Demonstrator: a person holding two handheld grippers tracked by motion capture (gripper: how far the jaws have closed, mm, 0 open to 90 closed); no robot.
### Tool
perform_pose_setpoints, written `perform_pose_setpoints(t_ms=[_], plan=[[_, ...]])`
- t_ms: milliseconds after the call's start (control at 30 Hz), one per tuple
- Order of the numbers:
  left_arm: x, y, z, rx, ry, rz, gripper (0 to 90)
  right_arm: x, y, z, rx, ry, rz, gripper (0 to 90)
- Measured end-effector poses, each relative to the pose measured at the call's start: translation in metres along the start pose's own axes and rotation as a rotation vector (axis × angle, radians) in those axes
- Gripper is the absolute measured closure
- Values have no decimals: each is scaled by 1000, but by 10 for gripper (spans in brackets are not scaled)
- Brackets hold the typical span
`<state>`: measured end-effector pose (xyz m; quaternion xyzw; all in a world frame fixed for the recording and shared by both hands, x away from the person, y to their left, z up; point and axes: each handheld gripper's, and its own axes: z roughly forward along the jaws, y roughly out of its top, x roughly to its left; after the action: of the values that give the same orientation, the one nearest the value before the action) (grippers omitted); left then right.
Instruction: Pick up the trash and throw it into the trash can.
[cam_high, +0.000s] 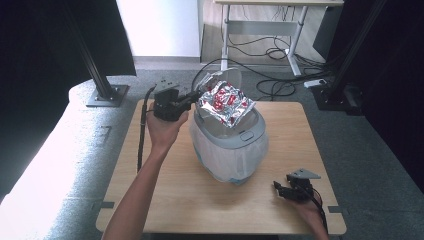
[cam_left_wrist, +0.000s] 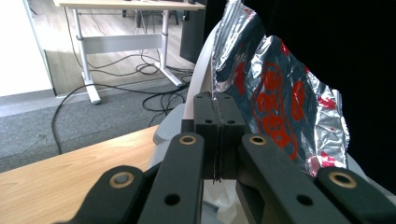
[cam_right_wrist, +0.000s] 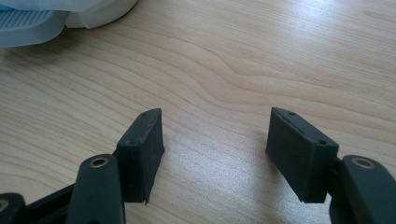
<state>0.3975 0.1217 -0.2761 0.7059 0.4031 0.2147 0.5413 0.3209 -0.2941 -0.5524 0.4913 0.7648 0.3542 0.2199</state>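
Left gripper (cam_high: 192, 97): jaws pinched tight on the edge of a foil snack wrapper (cam_high: 225, 103), holding it above the open mouth of a small bin (cam_high: 247, 134).
Close-up: from the left gripper view, the left gripper (cam_left_wrist: 218, 135) has the wrapper's (cam_left_wrist: 275, 105) thin edge clamped between its pads.
Right gripper (cam_high: 281, 189): resting low on the wooden table (cam_high: 170, 195) near its right front corner, well apart from the bin; jaws spread wide with nothing between them, bare wood showing in the gap (cam_right_wrist: 215, 140).
Wrapper: crinkled silver foil with red print, spread open and tilted.
Bin: grey rim, white liner bag (cam_high: 225, 160) draped down its sides, lid (cam_high: 235, 77) raised behind the wrapper.
Surroundings: a desk (cam_high: 280, 2) and loose cables (cam_high: 270, 52) on the floor beyond the table.
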Motion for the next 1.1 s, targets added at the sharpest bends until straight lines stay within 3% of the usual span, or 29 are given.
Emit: perform_pose_setpoints(t_ms=[200, 500, 600, 733, 833, 1100], plan=[[-6, -1, 7, -2, 15, 19, 895, 0, 0, 0, 0, 1, -1, 355], [-19, -5, 12, -6, 57, 83, 856, 0, 0, 0, 0, 1, -2, 355], [-23, -7, 12, -26, 61, 111, 721, 0, 0, 0, 1, 3, -1, 355], [-26, -6, 7, -51, 29, 114, 531, 0, 0, 0, 1, 3, -2, 355], [-25, -5, 5, -40, 1, 107, 487, 0, 0, 0, 0, 2, -2, 355], [-21, -5, 0, -15, -20, 103, 429, 0, 0, 0, 3, 2, -5, 355]])
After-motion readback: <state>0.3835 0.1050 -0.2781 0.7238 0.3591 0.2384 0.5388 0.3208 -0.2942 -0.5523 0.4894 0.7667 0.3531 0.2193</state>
